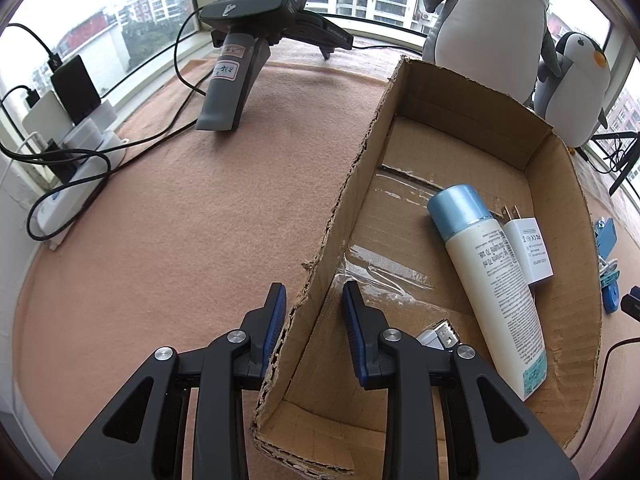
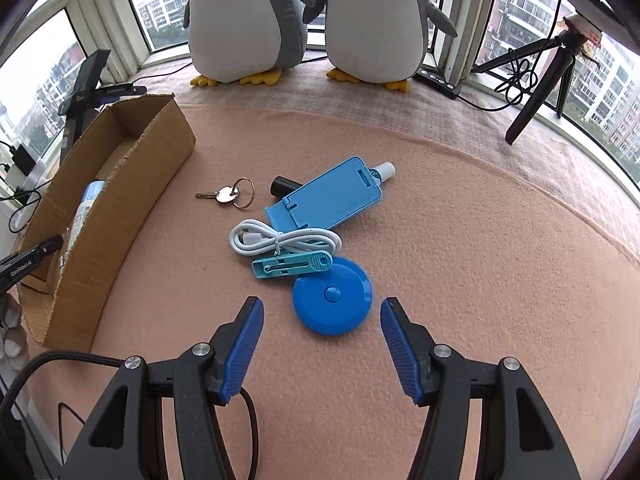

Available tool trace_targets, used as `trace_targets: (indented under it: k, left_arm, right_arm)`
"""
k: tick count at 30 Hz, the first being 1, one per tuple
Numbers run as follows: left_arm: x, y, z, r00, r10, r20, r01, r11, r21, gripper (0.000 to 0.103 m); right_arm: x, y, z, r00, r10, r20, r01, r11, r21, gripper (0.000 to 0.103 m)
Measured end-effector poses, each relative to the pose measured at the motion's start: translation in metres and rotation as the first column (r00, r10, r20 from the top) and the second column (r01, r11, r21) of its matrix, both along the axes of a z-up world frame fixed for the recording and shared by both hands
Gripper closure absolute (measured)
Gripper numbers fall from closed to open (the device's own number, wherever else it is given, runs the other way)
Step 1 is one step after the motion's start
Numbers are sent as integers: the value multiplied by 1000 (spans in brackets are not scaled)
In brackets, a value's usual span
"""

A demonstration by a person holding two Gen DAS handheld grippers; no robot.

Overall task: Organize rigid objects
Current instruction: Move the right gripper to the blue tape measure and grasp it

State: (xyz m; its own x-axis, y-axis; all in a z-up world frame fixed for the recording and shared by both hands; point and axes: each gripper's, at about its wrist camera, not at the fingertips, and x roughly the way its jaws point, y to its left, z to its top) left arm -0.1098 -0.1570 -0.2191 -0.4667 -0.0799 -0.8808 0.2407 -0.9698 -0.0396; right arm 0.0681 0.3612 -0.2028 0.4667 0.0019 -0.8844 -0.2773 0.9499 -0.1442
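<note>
A pink blanket [image 2: 460, 264] covers the window ledge. The left gripper [image 1: 314, 300] straddles the cardboard box [image 1: 576, 248] wall, jaws apart, gripping nothing; a bottle [image 1: 492, 280] and charger [image 1: 530, 248] lie inside. The right gripper [image 2: 322, 318] hovers wide open, empty, around the tape measure [image 2: 332, 296] beside the box.

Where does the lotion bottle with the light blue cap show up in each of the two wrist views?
Left wrist view: the lotion bottle lies inside the cardboard box, right of centre, cap pointing away.
Right wrist view: only a sliver of the bottle peeks over the box wall at the left edge.
Shared landmark: the cardboard box.
</note>
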Motion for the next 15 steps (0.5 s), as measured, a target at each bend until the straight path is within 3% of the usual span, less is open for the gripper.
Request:
trace_targets:
  k: [12,15]
  left_arm:
    - [1,-1,0,1000,0,2,0,1000,-3,76]
    - [1,-1,0,1000,-1,2,1,1000,-4,76]
  right_arm:
    - [13,1,-17,999,-10,-42,10,1000,-12,47]
    - [15,0,-18,999,-15,-49,14,1000,-11,51]
